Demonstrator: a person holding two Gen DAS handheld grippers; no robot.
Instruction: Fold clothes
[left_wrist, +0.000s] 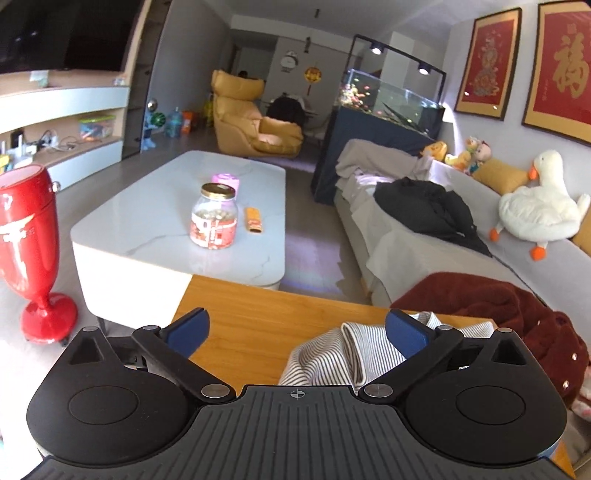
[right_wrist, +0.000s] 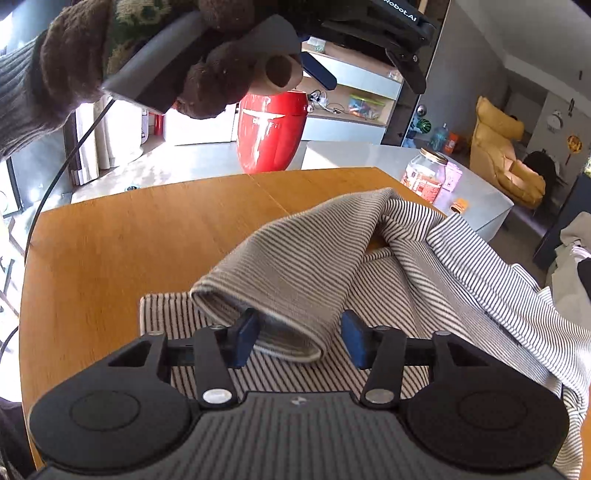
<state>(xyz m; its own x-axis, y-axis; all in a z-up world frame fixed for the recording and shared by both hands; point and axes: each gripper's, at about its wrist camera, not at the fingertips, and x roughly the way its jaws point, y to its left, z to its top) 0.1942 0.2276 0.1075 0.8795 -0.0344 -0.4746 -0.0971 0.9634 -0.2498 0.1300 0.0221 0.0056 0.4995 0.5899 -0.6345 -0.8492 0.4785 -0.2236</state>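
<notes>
Grey-white striped garment (right_wrist: 369, 254), orange-brown wooden table (right_wrist: 129, 236), blue-padded tongs (right_wrist: 299, 334).

The striped garment (right_wrist: 388, 266) lies on the desk (right_wrist: 147, 236), with the coffee table (left_wrist: 177, 206) behind and the sofa (left_wrist: 424, 240) to its right.

I see a living room: a white marble-look coffee table (left_wrist: 155, 221) on a grey floor (left_wrist: 314, 236), a yellow armchair (left_wrist: 251, 122) behind it, a lit fish tank (left_wrist: 391, 99), and a grey sofa (left_wrist: 461, 236) under red framed pictures (left_wrist: 487, 59). Daylight glares in at the right wrist view's left edge.
</notes>
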